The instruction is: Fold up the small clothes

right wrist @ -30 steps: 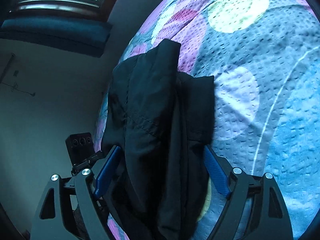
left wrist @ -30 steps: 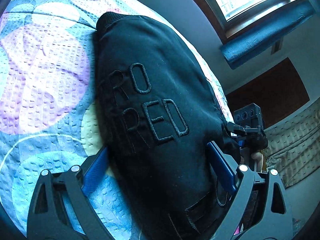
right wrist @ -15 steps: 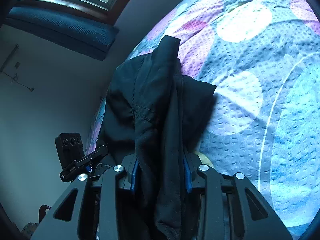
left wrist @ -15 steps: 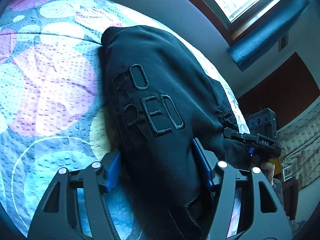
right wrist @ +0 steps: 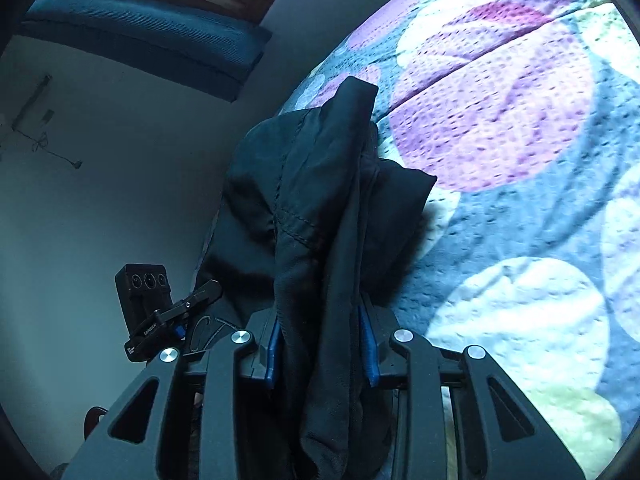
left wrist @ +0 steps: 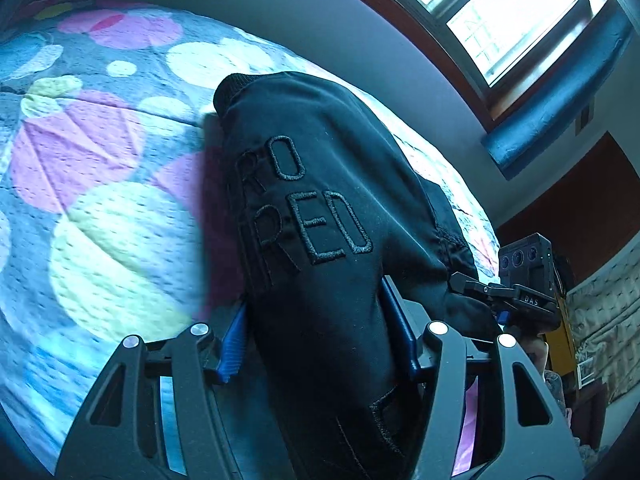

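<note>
A small black jacket (left wrist: 320, 216) with stitched letters "RO RED" is lifted off the bed, its far cuffed end still near the bedspread. My left gripper (left wrist: 320, 340) is shut on its near edge, blue pads pressed into thick fabric. In the right wrist view the same jacket (right wrist: 316, 208) hangs bunched in folds, and my right gripper (right wrist: 322, 344) is shut on that bunch. Each gripper shows in the other's view: the right one (left wrist: 520, 292) at the jacket's right, the left one (right wrist: 160, 316) at its left.
A quilted bedspread (left wrist: 104, 208) with pink, yellow and pale circles lies under the jacket; it also shows in the right wrist view (right wrist: 520, 160). A window (left wrist: 512, 12) with a blue rolled blind (left wrist: 560, 92) is behind, above a plain wall (right wrist: 120, 200).
Both grippers have closed on the jacket from wide open. They have risen with it, so the jacket's near end is lifted off the bedspread.
</note>
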{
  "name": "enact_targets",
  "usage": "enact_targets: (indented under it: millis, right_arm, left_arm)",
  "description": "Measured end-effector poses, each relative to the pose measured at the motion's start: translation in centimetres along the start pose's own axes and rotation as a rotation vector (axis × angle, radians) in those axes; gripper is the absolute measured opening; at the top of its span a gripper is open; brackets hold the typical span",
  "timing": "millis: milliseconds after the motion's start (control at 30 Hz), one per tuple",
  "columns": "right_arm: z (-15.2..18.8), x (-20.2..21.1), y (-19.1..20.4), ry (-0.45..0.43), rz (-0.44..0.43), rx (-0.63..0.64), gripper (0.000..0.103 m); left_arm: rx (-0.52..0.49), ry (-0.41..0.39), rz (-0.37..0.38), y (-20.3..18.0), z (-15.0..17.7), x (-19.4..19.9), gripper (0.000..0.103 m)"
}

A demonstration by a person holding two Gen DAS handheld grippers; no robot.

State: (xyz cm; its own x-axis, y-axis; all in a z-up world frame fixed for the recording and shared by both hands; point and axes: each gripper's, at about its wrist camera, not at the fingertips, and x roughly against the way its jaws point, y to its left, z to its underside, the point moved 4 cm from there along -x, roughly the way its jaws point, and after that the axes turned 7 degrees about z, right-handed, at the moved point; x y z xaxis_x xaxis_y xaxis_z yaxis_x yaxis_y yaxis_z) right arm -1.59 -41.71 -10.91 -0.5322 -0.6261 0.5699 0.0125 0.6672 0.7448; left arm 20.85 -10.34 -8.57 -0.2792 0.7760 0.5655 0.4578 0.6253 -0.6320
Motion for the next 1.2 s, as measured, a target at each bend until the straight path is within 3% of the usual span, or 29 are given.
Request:
enact_targets:
  millis: [133, 233, 367, 500, 600, 633, 700, 800, 900, 1033, 1200]
  right_arm:
    - [0.2, -1.4, -0.7, 0.009, -0.008, -0.024, 0.033]
    - [0.6, -0.9, -1.6, 0.025, -0.027, -0.068, 0.043]
    - [1.3, 1.2, -1.5, 0.006, -0.026, -0.084, 0.066]
    - [3.6, 2.8, -1.7, 0.006, -0.028, -0.086, 0.070]
    - [5.1, 3.0, -1.8, 0.026, -0.046, -0.112, 0.070]
    - [5.6, 3.1, -1.7, 0.022, -0.044, -0.107, 0.069]
    - [6.1, 3.2, -1.4, 0.016, -0.030, -0.099, 0.048]
    - [7.1, 3.6, -1.3, 0.009, -0.039, -0.115, 0.034]
    - [8.3, 4.9, -0.7, -0.011, -0.079, -0.120, 0.028]
    - [8.9, 3.6, -1.1, -0.011, -0.053, -0.112, 0.027]
    - [9.2, 3.5, -2.7, -0.016, -0.085, -0.167, 0.024]
  left_arm:
    - [0.029, 0.014, 0.018, 2.1, 0.7, -0.3, 0.062]
    - [0.044, 0.011, 0.043, 2.4, 0.9, -0.2, 0.068]
    - [0.074, 0.004, 0.070, 1.9, 1.3, 1.4, 0.078]
    - [0.108, 0.009, 0.124, 0.9, 3.4, 3.1, 0.090]
    - [0.152, 0.027, 0.121, 0.6, 5.4, 3.2, 0.092]
    - [0.165, 0.041, 0.117, 0.6, 5.9, 2.9, 0.092]
    - [0.177, 0.058, 0.113, 0.5, 6.7, 2.3, 0.092]
    - [0.141, 0.050, 0.087, 0.2, 6.9, 2.8, 0.078]
    - [0.150, 0.033, 0.081, 0.6, 7.0, 3.7, 0.071]
    - [0.117, 0.027, 0.040, 0.6, 7.7, 3.8, 0.069]
    - [0.075, 0.012, -0.021, -0.7, 7.9, 3.7, 0.068]
